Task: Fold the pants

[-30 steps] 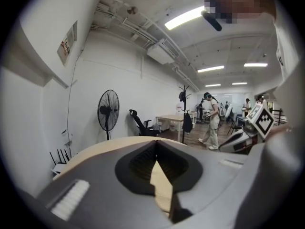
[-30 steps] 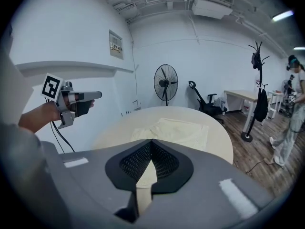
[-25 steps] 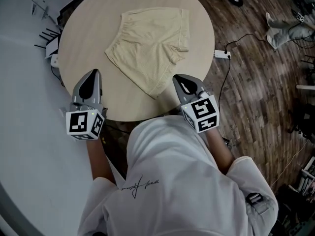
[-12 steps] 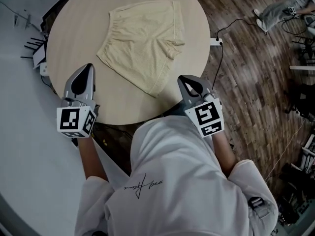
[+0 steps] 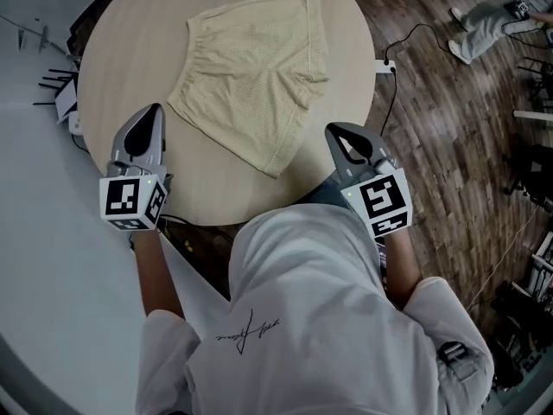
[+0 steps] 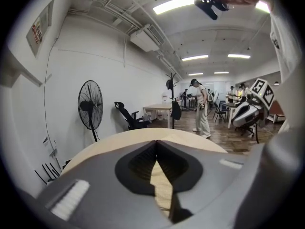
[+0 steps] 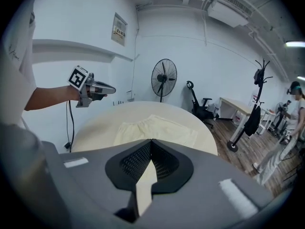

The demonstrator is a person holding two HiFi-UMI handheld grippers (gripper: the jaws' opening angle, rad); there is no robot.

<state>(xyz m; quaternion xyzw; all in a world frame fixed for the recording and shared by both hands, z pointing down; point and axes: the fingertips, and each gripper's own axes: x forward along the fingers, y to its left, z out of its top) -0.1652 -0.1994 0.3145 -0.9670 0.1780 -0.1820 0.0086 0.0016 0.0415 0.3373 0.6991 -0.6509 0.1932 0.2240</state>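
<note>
Pale yellow shorts (image 5: 251, 67) lie spread flat on the round beige table (image 5: 130, 59), waistband at the far left, legs toward the near right. My left gripper (image 5: 155, 108) hovers over the table's near left edge, apart from the shorts, its jaws shut with nothing between them. My right gripper (image 5: 333, 128) hangs at the table's near right edge, right of the nearer leg hem, also shut and empty. In the right gripper view the shorts (image 7: 155, 128) lie ahead of the closed tips (image 7: 151, 140). The left gripper view shows closed tips (image 6: 156, 141) over bare tabletop (image 6: 124, 137).
A white power strip (image 5: 386, 66) with a black cable lies on the wooden floor by the table's right edge. A standing fan (image 7: 164, 78), an office chair (image 7: 202, 109) and a coat stand (image 7: 255, 104) are beyond the table. A person (image 6: 200, 106) stands farther off.
My right gripper has drawn to the right, away from the shorts' near hem. My left gripper has shifted a little toward the table's left edge. The shorts lie as before.
</note>
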